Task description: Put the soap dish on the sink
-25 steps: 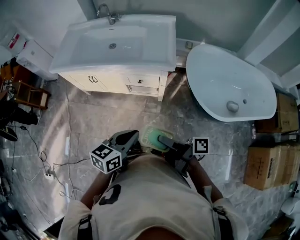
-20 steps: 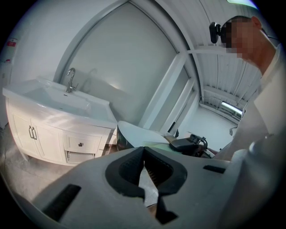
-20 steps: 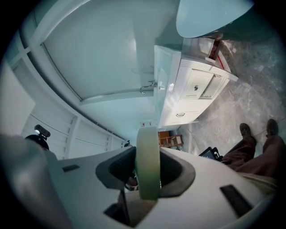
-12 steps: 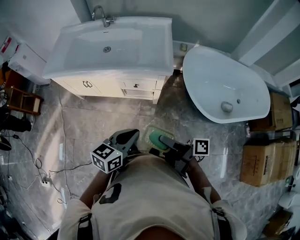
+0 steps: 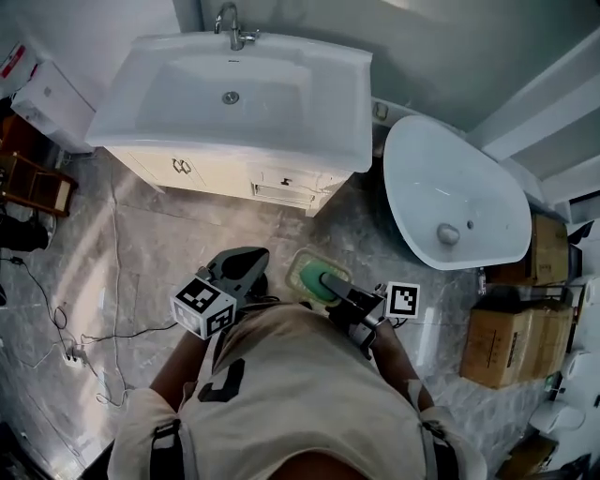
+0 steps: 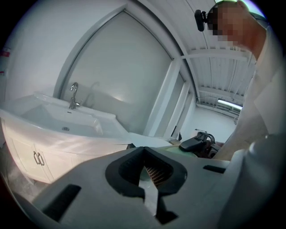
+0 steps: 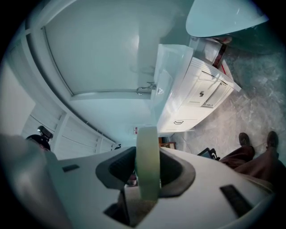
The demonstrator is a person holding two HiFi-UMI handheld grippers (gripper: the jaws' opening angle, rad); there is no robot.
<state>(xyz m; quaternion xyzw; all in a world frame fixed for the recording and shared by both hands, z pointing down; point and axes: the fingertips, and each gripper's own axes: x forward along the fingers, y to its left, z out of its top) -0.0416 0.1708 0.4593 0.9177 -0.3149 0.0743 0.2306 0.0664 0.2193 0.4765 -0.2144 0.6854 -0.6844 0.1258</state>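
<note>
Right tongs (image 5: 325, 278) are clamped on the rim of the green soap dish (image 5: 307, 269), held out at the waist, left tongs (image 5: 246, 264) pinched together and empty alongside, with the sink (image 5: 330, 112) well apart, ahead and slightly left, nearest the right hand

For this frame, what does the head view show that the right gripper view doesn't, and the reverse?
Only the head view: the left gripper, the brown cardboard boxes, and the flat top of the pale green oval soap dish.
Only the right gripper view: the right gripper with its jaws pressed on the dish's edge, and the person's dark shoes.
Both: the dish, the white ceramic sink with its chrome tap, and the white oval bathtub.
</note>
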